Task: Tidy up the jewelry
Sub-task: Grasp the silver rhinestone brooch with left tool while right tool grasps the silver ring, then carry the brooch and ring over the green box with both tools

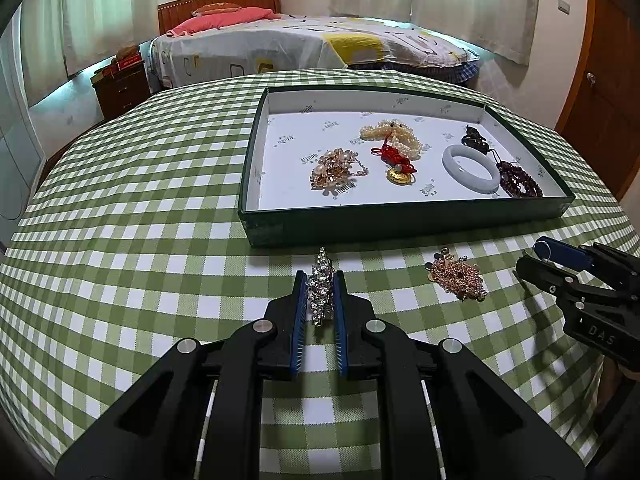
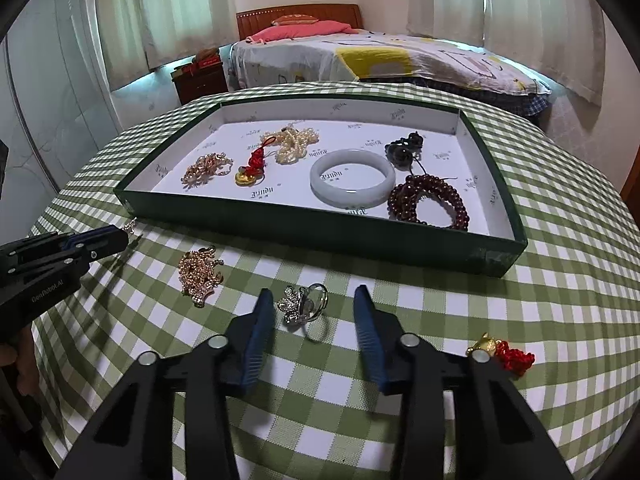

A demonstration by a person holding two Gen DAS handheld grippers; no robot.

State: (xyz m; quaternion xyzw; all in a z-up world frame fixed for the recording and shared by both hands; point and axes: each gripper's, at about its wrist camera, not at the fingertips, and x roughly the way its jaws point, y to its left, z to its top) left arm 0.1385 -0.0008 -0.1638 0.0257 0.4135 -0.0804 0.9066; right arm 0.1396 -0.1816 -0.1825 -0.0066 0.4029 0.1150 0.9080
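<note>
My left gripper (image 1: 320, 280) is shut on a silver rhinestone bracelet (image 1: 321, 288) on the green checked cloth, just in front of the green tray (image 1: 400, 222). My right gripper (image 2: 312, 300) is open around a silver flower ring (image 2: 304, 304) that lies on the cloth between the blue pads. A rose-gold chain pile (image 1: 458, 274) lies between the grippers; it also shows in the right wrist view (image 2: 198, 272). A red-and-gold charm (image 2: 504, 354) lies right of the right gripper. The tray (image 2: 320, 234) holds several pieces, among them a white bangle (image 2: 352, 182) and dark red beads (image 2: 428, 202).
The table's checked cloth (image 1: 120, 240) extends left of the tray. A bed (image 1: 312, 44) and a wooden nightstand (image 1: 122, 84) stand beyond the table's far edge. A wooden door (image 1: 600, 100) is at the right.
</note>
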